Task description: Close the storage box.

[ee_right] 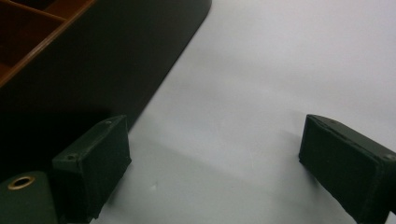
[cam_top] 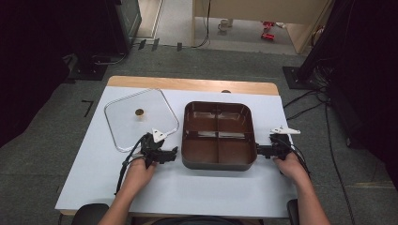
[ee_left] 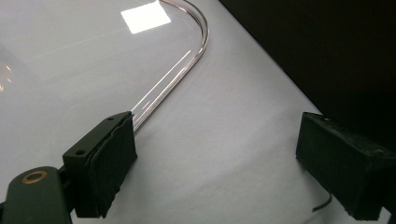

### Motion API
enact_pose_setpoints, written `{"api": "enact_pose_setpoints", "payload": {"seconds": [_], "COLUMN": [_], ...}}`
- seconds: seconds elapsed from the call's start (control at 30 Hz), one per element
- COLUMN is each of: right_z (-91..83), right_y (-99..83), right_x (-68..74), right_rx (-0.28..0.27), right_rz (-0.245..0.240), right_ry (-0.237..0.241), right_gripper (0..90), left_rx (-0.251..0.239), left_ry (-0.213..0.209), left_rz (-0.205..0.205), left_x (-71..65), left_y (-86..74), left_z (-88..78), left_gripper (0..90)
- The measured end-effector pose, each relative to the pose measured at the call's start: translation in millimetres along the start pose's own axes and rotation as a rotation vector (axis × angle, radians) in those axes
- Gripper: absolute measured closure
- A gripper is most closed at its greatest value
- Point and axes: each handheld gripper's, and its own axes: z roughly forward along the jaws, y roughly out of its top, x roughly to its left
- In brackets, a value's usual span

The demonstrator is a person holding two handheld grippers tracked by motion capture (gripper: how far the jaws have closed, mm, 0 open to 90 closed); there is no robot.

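A dark brown box [cam_top: 218, 135] split into four compartments sits mid-table, its inside bare. To its left lies a clear lid [cam_top: 141, 117] with a small brown knob [cam_top: 139, 112]. My left gripper [cam_top: 174, 152] rests on the table, pointing at the box's left wall, jaws wide apart with nothing between them. In the left gripper view the lid's curved rim [ee_left: 187, 60] runs ahead of the left gripper [ee_left: 217, 170], and the box wall [ee_left: 327, 56] is dark at right. My right gripper [cam_top: 257, 151] is at the box's right wall, open. In the right gripper view the box [ee_right: 93, 60] stands left of the right gripper [ee_right: 215, 168].
The white tabletop [cam_top: 187, 187] has a wooden strip [cam_top: 192, 84] along its far edge. Grey floor surrounds it, with dark stands and cables [cam_top: 324, 108] at the right and back left. The person's forearms come in from the bottom edge.
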Motion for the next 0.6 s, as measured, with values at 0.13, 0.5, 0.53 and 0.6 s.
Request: {"api": "enact_pose_setpoints", "payload": {"seconds": [0.13, 0.5, 0.53, 0.6], "right_z": [0.0, 0.0, 0.0, 0.0], "right_y": [0.0, 0.0, 0.0, 0.0], "right_x": [0.0, -0.2, -0.2, -0.5], "right_rx": [0.000, -0.001, -0.001, -0.001], "right_rz": [0.000, 0.001, 0.001, 0.002], "right_ry": [0.000, 0.002, 0.002, 0.004], "right_gripper": [8.3, 8.2, 8.2, 8.1], "left_rx": [0.000, 0.000, 0.000, -0.001], "left_ry": [0.000, 0.000, 0.000, 0.002], "left_rz": [0.000, 0.002, 0.000, 0.001], "left_x": [0.0, 0.1, 0.0, -0.3], "left_y": [0.0, 0.0, 0.0, 0.0], "left_z": [0.0, 0.0, 0.1, 0.1], "left_gripper": [11.8, 11.8, 11.8, 11.7]}}
